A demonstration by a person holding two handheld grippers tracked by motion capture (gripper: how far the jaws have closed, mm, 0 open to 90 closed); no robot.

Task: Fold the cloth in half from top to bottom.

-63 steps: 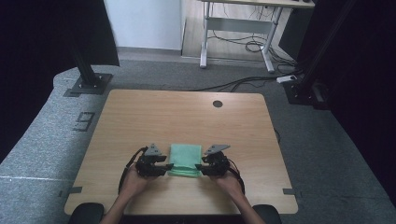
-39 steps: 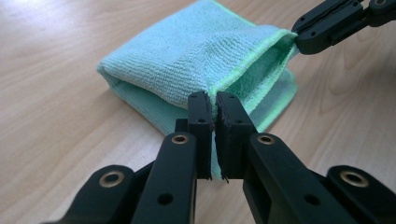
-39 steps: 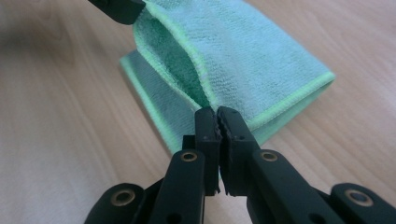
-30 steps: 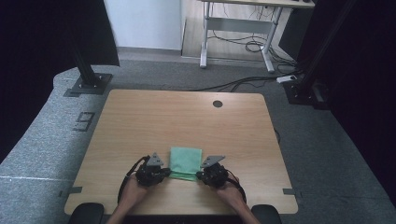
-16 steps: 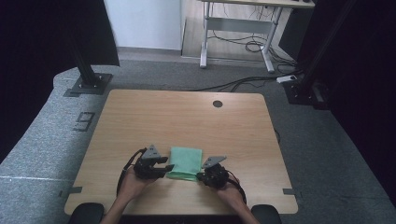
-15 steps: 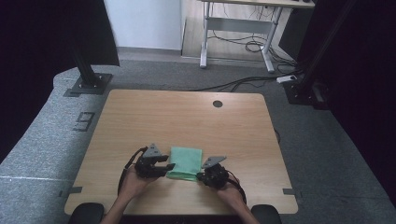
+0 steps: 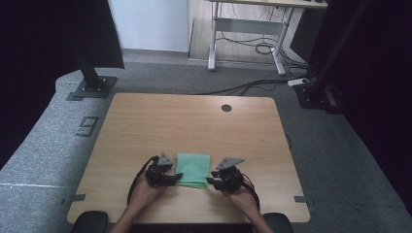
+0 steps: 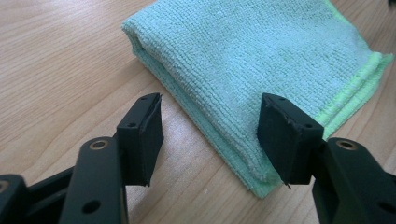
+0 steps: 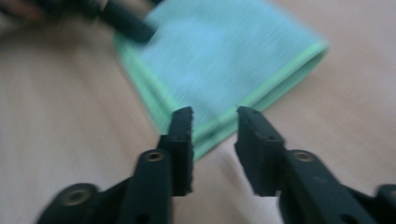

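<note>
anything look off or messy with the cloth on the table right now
Nothing stands out. The green cloth lies folded flat on the table, its edges lined up, no spill or damage. The left gripper and right gripper sit at its near corners, jaws apart, having just been opening.

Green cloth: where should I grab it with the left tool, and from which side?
Take the near left corner of the green cloth, coming in low from its left edge. The folded layers stack thickly there, and the open left tool already straddles that corner.
</note>
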